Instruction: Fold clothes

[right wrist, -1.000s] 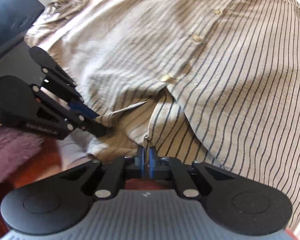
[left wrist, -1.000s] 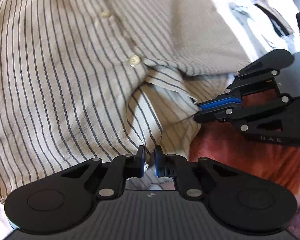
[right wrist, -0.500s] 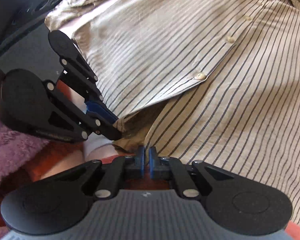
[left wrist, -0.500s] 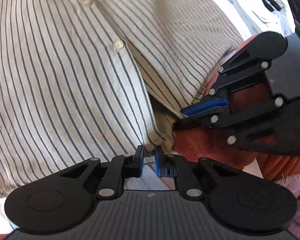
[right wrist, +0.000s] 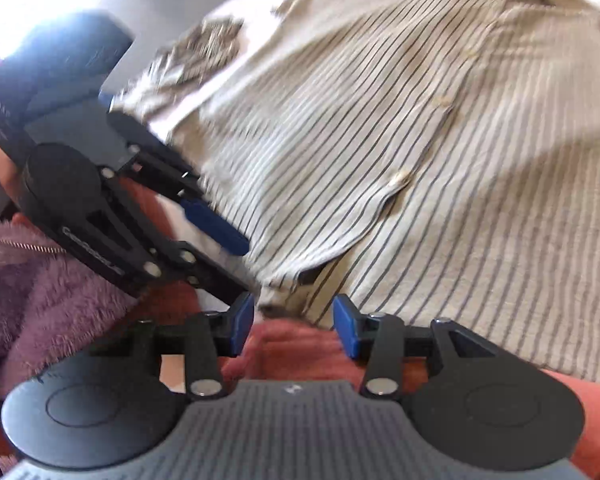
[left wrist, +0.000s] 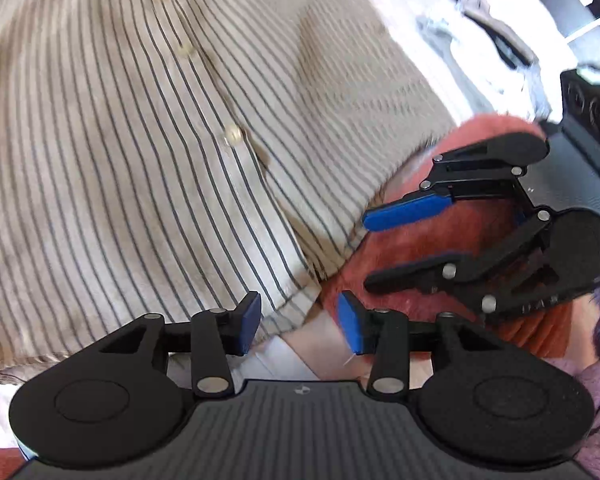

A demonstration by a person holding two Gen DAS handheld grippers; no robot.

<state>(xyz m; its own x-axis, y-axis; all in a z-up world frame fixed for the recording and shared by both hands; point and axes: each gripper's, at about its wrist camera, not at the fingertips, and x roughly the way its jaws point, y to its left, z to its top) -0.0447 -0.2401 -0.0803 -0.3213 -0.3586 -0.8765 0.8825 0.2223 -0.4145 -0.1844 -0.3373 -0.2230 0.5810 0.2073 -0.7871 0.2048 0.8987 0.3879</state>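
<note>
While the striped button-up shirt lies spread face up, its buttoned placket running away from the cameras, both grippers are held just off its near hem. The left gripper is seen with its jaws opening; only the hem's edge shows in the gap between the blue pads, and no cloth is pressed. The right gripper is likewise opening, its pads apart over a rust-red cloth, with the shirt's hem just beyond them and unclamped. The hem appears to have been laid here so that the shirt's front is smoothed flat, which is judged a preparation for folding; the fold itself is not yet made.

A fuzzy purple garment is seen at the near side, and a patterned piece of clothing lies beyond the shirt's far side. A pile of pale clothes is visible in the distance.

As for writing, embossed lettering is seen on each gripper's black side plate, but it is too blurred to be read.
</note>
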